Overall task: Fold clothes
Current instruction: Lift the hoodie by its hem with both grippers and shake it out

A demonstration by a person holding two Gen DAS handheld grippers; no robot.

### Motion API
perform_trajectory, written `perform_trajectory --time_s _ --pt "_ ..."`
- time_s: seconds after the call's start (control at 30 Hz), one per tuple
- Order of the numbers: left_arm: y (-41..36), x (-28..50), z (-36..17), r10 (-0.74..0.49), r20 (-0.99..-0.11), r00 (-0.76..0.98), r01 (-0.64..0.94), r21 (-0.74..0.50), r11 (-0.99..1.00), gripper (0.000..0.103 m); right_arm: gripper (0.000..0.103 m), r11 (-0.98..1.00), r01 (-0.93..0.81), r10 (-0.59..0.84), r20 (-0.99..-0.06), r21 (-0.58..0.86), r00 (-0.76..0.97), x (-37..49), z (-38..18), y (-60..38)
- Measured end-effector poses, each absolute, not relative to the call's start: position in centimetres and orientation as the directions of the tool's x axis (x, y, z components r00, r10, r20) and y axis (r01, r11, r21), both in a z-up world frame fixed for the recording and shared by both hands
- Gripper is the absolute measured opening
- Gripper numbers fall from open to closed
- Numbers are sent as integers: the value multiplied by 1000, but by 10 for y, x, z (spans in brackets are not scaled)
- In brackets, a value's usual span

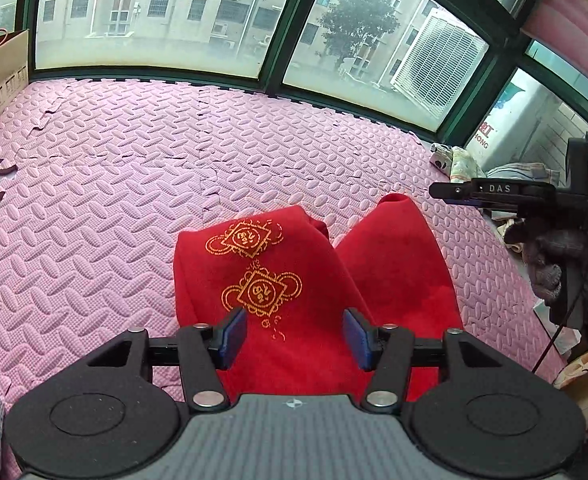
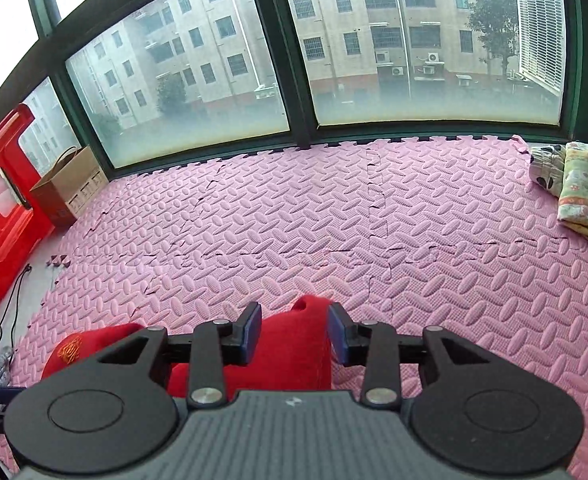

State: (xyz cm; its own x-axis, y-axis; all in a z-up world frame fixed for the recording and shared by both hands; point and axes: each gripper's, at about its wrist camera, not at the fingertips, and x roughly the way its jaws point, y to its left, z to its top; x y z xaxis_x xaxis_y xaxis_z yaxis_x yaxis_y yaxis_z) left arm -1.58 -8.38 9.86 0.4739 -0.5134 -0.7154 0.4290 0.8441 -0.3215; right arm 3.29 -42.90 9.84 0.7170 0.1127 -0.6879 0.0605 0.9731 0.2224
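I read the red garment (image 1: 294, 280) lying on the pink foam mat (image 1: 114, 200) in 2 lobes, unclear whether mid-fold or spread, with left tool (image 1: 294, 338) and right tool (image 2: 294, 332) both agape, gripping nothing.

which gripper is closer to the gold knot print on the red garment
Left. The left gripper hangs open right over the gold knot print on the red garment. The right gripper is open over the plain red leg beside it, farther from the print.

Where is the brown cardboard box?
The cardboard box sits at the mat's far left corner, under the window, beside the red plastic thing.
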Motion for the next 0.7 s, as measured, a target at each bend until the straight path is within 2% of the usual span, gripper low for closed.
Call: perform_trajectory --time_s 0.17,0.33,0.4,0.47,0.5,0.57,0.63,0.67,0.7 --pt "-97 11 98 -517 -702 490 425 -325 845 65 36 976 41 140 -762 214 633 80 75 -430" --pt "-111 36 96 -498 -691 524 426 -294 856 77 36 978 26 161 -821 209 548 94 49 -429" --pt "-119 46 93 -485 -690 538 434 -267 860 79 31 976 31 164 -819 216 550 93 46 -430" --pt "-127 55 87 -488 -695 528 453 -256 854 79 13 973 39 167 -814 226 557 91 45 -430" --pt "-131 59 84 -492 -700 518 461 -255 850 78 11 976 41 153 -814 212 561 90 47 -428" --pt "-138 65 76 -494 -715 494 478 -251 842 76 9 984 17 133 -803 175 581 85 55 -422" --pt "-142 67 69 -485 -731 480 487 -239 840 65 8 993 -12 103 -782 121 614 77 70 -412" --pt "-142 67 67 -481 -737 476 490 -232 840 54 8 994 -19 99 -776 112 623 75 73 -411" --pt "-143 67 64 -475 -742 472 493 -225 841 48 7 995 -33 91 -749 91 656 67 86 -405"
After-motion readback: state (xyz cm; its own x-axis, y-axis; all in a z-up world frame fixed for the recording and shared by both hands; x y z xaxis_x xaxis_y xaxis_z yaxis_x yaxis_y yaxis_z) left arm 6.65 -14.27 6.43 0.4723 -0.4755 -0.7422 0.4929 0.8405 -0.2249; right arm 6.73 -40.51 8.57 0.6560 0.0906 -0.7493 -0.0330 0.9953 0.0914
